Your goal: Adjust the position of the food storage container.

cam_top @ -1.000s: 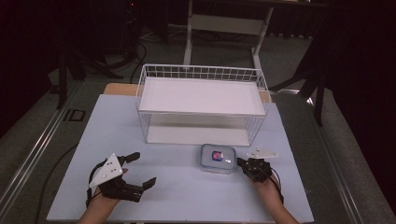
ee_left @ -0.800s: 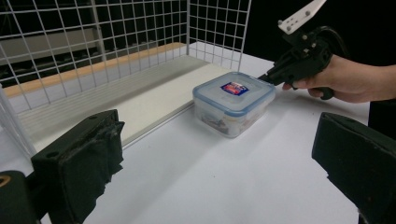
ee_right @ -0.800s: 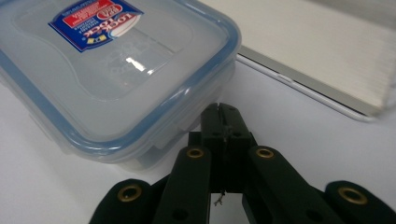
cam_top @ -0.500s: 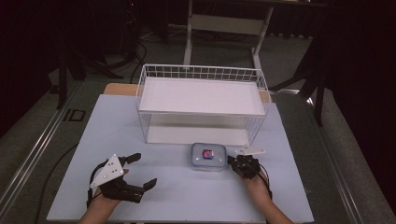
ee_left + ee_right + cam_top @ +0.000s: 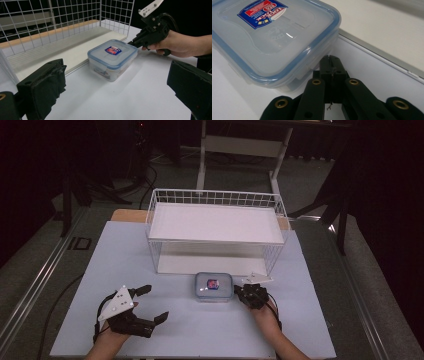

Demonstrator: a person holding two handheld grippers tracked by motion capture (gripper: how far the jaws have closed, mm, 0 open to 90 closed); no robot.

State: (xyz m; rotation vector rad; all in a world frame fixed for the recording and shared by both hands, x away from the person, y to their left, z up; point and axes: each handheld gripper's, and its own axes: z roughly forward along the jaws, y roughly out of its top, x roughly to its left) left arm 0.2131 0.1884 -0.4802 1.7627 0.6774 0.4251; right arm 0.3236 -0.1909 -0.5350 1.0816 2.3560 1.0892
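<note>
Box (image 5: 214, 286) near table's (image 5: 200, 340) front edge, before rack (image 5: 215, 220). Rigid, light, slick plastic; best gripped across side walls under lid rim. Right gripper (image 5: 329, 60) pressed together at its corner; left gripper (image 5: 150, 305) spread.

Counter (image 5: 100, 270): pale blue-white top, set on a darker floor with a wooden edge showing at the back. A white wire rack (image 5: 215, 227) is stood on the far half, with a white shelf board on top and another board at its base. A clear food container (image 5: 214, 287) with a blue-rimmed lid and a red-blue label is placed on the counter just in front of the rack's base, near the middle. Contents cannot be made out.
</note>
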